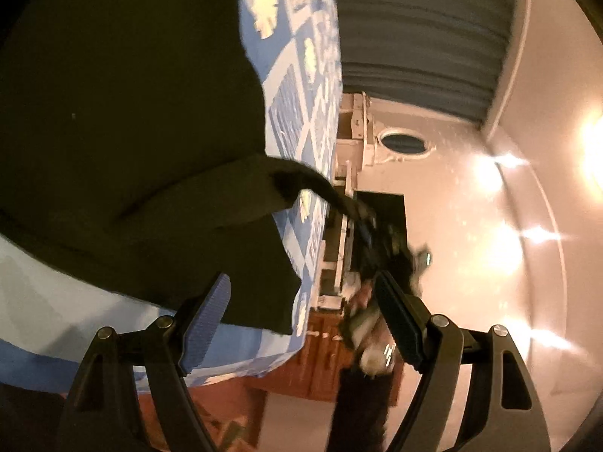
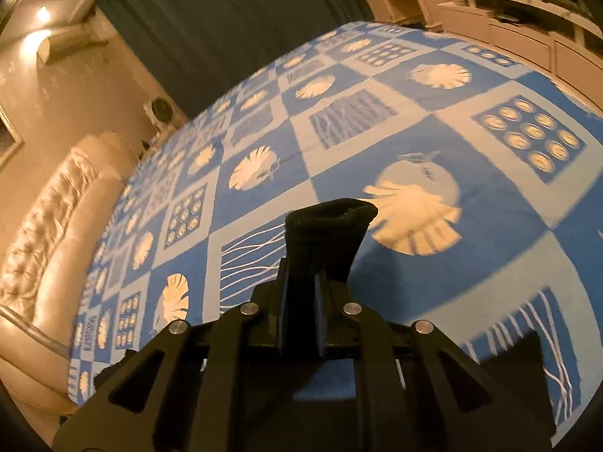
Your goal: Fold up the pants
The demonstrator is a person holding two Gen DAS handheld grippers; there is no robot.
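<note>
Black pants (image 1: pixel 124 120) lie on the blue patterned bed cover (image 1: pixel 301 86) and fill the left of the left wrist view. One corner of them is pulled to the right, up to the other gripper (image 1: pixel 367 226). My left gripper (image 1: pixel 301 293) is open and empty, just off the near hem of the pants. My right gripper (image 2: pixel 301 282) is shut on a bunched fold of the black pants (image 2: pixel 326 226) and holds it above the bed cover (image 2: pixel 377 132).
A cream tufted headboard (image 2: pixel 56 233) runs along the bed's left side. Dark curtains (image 2: pixel 233 19) and white cabinets (image 2: pixel 508 26) stand beyond the bed. Wooden furniture (image 1: pixel 312 361) and a white shelf unit (image 1: pixel 350 173) stand past the bed edge.
</note>
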